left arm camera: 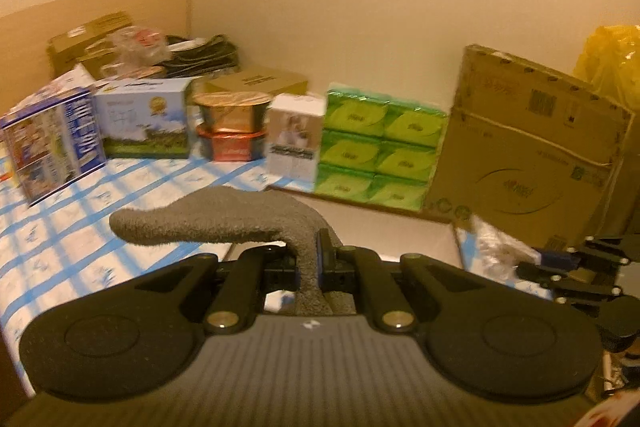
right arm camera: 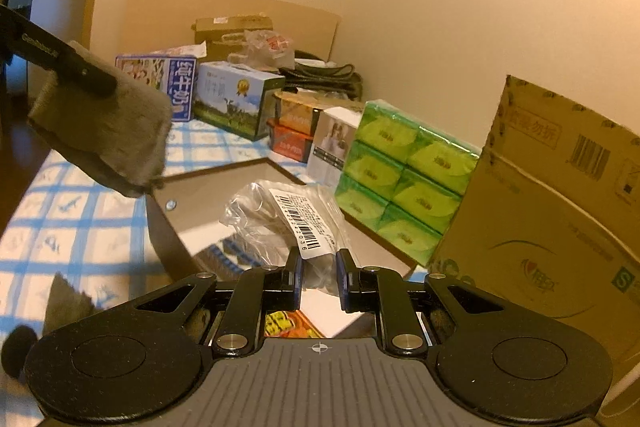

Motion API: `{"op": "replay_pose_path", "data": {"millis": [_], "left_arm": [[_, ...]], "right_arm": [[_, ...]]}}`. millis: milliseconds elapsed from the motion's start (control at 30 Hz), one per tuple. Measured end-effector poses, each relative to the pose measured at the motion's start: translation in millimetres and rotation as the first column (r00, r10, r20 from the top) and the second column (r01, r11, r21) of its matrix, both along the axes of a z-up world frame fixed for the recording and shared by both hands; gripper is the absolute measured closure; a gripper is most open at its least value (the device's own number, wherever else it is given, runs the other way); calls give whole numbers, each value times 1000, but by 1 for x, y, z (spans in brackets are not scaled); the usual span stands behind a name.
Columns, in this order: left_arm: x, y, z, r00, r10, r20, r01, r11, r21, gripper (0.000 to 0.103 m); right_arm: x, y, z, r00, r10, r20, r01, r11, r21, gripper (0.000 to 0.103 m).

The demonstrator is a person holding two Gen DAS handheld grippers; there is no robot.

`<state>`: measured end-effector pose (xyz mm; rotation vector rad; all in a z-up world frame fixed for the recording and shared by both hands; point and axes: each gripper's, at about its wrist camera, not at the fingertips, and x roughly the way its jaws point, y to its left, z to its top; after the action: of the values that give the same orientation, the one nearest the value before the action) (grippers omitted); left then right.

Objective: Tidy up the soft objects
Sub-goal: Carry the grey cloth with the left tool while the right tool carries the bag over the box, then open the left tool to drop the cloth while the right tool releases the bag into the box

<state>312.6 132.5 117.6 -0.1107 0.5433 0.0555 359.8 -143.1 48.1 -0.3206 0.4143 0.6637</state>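
Green tissue packs stand between a cardboard box and stacked tubs — milk cartons beyond.

The left tool, tilted slightly downward, has its jaws clamped tight on a grey sock held in the air, while the right tool, angled likewise, grips a clear plastic packet between narrowly parted fingers.

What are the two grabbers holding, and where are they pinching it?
The left gripper pinches a grey sock near one end. The right gripper pinches the near edge of a clear plastic bag.
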Motion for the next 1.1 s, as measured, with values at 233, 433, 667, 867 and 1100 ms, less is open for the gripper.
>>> {"op": "replay_pose_path", "data": {"millis": [233,433,667,867,1100], "left_arm": [[53,-14,-3,998,-65,-26,66,998,11,97],[97,-20,-20,992,-91,-83,91,996,-8,97],[137,-24,-36,985,-110,-130,108,994,-23,97],[163,-29,-47,979,-130,-159,129,992,-11,97],[188,-30,-59,974,-131,-186,128,991,-31,97]], "right_arm": [[40,12,6,998,-10,-67,12,999,31,86],[68,23,-4,992,-27,-126,31,999,26,86],[102,31,-18,977,-62,-205,70,997,34,86],[129,33,-27,962,-100,-253,112,993,35,86],[149,31,-33,944,-135,-303,159,986,58,86]]}}
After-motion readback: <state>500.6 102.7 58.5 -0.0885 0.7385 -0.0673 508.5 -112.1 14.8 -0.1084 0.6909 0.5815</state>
